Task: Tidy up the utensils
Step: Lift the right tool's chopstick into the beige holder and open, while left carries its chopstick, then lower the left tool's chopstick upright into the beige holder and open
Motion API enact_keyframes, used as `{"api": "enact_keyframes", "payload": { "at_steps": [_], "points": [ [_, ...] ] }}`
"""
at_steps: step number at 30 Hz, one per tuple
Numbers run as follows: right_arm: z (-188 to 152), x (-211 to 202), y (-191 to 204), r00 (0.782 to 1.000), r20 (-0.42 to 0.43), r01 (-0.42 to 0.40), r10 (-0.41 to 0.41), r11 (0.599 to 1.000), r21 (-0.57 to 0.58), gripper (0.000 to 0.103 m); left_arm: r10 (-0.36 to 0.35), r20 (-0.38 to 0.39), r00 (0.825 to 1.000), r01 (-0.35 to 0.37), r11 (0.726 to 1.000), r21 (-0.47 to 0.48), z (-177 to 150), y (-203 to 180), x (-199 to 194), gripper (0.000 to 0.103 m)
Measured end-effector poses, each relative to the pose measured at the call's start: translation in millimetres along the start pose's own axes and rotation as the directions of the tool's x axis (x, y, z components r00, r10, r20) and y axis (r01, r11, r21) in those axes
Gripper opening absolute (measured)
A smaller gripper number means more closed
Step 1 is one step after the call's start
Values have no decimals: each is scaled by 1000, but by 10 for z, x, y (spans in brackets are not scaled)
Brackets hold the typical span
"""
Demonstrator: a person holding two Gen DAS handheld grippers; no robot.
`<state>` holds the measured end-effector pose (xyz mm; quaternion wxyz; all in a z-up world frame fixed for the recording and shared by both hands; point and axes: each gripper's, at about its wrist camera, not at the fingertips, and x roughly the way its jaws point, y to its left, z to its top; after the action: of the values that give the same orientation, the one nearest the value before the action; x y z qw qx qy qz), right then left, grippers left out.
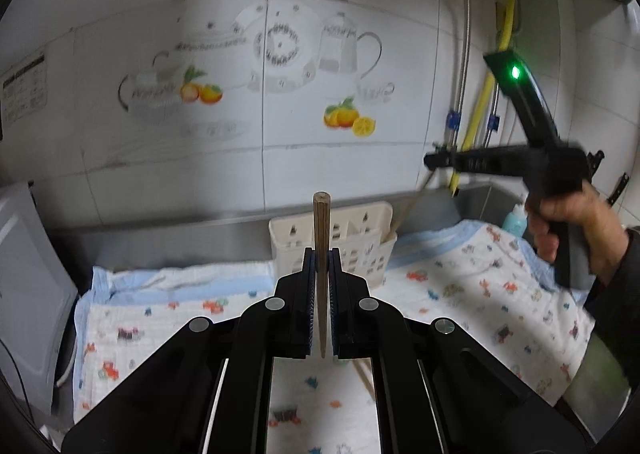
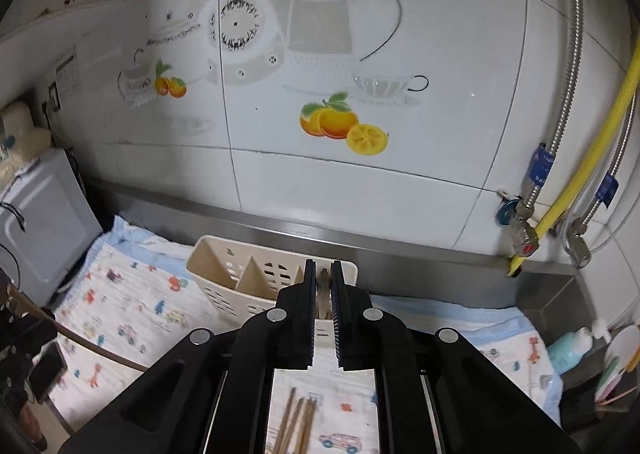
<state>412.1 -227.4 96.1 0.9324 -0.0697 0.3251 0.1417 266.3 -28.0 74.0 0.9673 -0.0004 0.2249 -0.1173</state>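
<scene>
Gripping a single wooden chopstick (image 1: pixel 321 254) in the left gripper (image 1: pixel 321 254), jaws pinched tight on its shaft, the stick standing nearly upright between the pads with its blunt, round-cut end poking up above the fingertips and its thinner end hanging below. Showing a plain brown wood grain, no paint or pattern. Hovering above the printed cloth (image 1: pixel 460 278) with the cream slotted utensil holder (image 1: pixel 360 242) just behind. Holding the right gripper (image 1: pixel 436 161) up at the right of the left view, in a hand (image 1: pixel 568 222), a thin stick slanting down from its tip toward the holder, blurred. Standing nearly closed in the right wrist view, the right gripper (image 2: pixel 323 274) with only a narrow slit between the jaws and a brown stick end (image 2: pixel 323 279) sitting in that slit over the holder's (image 2: pixel 224 274) right compartment; pads pressing on it or not, cannot tell. Lying loose on the cloth below the right gripper, several more chopsticks (image 2: pixel 296 426), side by side, same brown wood.
</scene>
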Motion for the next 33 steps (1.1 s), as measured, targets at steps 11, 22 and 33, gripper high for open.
{"api": "enact_keyframes", "payload": {
  "at_steps": [11,22,33],
  "points": [
    [-190,-404,-40,996,81,24,-23,1000,-4,53,33,134,990,-37,999,26,697,-95,119,5],
    [-835,-697,-74,997,76,6,-6,1000,0,64,72,194,978,-68,997,-23,1059,50,529,5],
    [-1364,-600,2,1000,20,-14,14,1000,-1,67,96,137,986,-85,993,-82,937,284,1043,5]
  ]
}}
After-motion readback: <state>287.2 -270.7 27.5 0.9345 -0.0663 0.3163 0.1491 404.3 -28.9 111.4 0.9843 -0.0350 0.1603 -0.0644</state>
